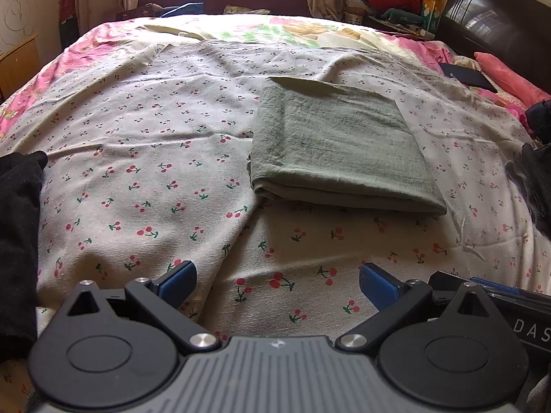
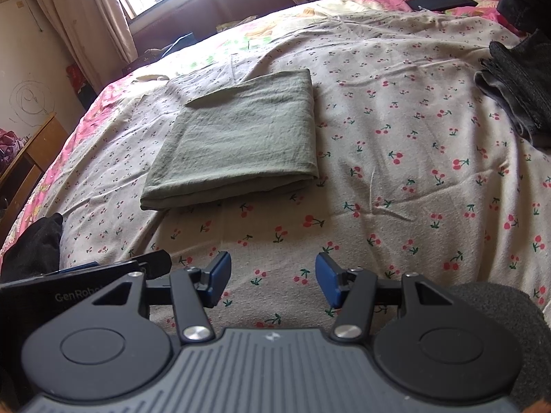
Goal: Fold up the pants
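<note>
A: Pants (image 1: 339, 146): location and handling?

B: They lie folded into a flat green rectangle on the bed (image 1: 137, 158), ahead of both my tools. I judge them soft, light and limp; layers will slide apart if pinched singly. Take hold at the thick folded edge nearest me, gripping all layers.

A: Pose and jaws?

B: My left gripper (image 1: 275, 280) and right gripper (image 2: 272, 277) hover low over the sheet, level, short of the pants. Both sets of jaws stand wide apart, holding nothing.
</note>
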{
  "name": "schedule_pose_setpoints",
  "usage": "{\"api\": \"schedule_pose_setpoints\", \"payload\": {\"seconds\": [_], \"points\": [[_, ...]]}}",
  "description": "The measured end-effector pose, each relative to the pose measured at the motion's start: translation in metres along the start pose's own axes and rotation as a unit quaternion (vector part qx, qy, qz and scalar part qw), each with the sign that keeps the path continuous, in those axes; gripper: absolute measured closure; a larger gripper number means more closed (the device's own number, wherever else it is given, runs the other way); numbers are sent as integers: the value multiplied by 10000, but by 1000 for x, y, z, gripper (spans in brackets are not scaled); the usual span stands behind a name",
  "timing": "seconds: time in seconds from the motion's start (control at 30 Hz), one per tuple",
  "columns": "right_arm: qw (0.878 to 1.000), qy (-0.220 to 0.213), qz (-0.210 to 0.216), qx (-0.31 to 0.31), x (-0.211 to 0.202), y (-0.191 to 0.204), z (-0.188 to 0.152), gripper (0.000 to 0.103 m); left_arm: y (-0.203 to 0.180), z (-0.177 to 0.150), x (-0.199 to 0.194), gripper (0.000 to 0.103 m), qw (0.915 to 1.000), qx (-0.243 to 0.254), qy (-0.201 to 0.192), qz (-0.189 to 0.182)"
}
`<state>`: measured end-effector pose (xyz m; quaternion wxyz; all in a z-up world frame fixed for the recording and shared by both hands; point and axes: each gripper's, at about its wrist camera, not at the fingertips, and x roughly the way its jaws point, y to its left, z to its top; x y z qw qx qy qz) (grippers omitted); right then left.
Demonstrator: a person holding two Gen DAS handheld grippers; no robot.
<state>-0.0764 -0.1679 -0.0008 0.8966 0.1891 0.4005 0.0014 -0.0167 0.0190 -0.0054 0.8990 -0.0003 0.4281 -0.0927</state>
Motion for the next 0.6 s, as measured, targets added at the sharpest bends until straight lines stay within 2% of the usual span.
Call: {"api": "schedule_pose_setpoints", "payload": {"seconds": [0.6], "points": [[10000,8,13,9,0,-1,0,47,3,1,-2,0,9999,-126,-83,1]]}}
